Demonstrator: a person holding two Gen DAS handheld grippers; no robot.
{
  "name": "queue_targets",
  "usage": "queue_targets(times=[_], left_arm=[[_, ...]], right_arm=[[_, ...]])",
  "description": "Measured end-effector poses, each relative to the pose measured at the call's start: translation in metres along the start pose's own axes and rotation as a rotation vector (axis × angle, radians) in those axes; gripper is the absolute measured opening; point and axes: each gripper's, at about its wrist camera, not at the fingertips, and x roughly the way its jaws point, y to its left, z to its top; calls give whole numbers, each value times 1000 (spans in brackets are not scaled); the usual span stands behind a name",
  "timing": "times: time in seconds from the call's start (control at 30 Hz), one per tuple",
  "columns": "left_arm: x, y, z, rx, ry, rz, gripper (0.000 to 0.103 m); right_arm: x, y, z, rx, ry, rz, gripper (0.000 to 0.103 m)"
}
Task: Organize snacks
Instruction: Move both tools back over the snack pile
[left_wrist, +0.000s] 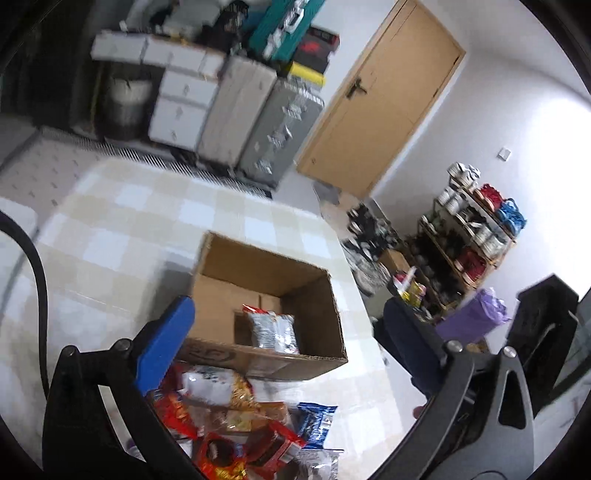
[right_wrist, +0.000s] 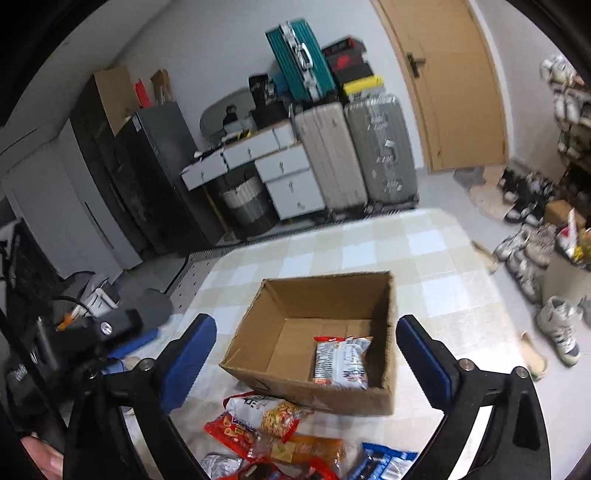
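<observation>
An open cardboard box (left_wrist: 258, 269) (right_wrist: 325, 295) stands on the checked table (left_wrist: 110, 229) (right_wrist: 424, 240). One silver snack packet (left_wrist: 275, 330) (right_wrist: 341, 360) lies inside it, against the near wall. A loose pile of snack packets (left_wrist: 236, 417) (right_wrist: 273, 413) lies on the table in front of the box, among them a blue packet (left_wrist: 317, 421) (right_wrist: 384, 461). My left gripper (left_wrist: 288, 306) hovers above the pile and the box's near edge, open, with nothing between its blue pads. My right gripper (right_wrist: 306, 325) hangs over the same spot, also open and holding nothing.
Suitcases (right_wrist: 354, 155) and a white drawer unit (right_wrist: 284, 173) stand against the far wall beside a wooden door (right_wrist: 450, 85). A shoe rack (left_wrist: 469, 229) and shoes on the floor (right_wrist: 524, 254) are off the table's right side. A black cable (left_wrist: 37, 266) hangs at the left.
</observation>
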Motion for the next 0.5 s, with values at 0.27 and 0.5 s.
queue_targets(times=[0.27, 0.5], left_arm=[[-95, -17, -41, 47, -105, 89, 102], [-160, -21, -91, 127, -127, 177, 102]], right_arm=[[-62, 13, -48, -84, -22, -129, 102], [-103, 18, -98, -132, -36, -162, 102]])
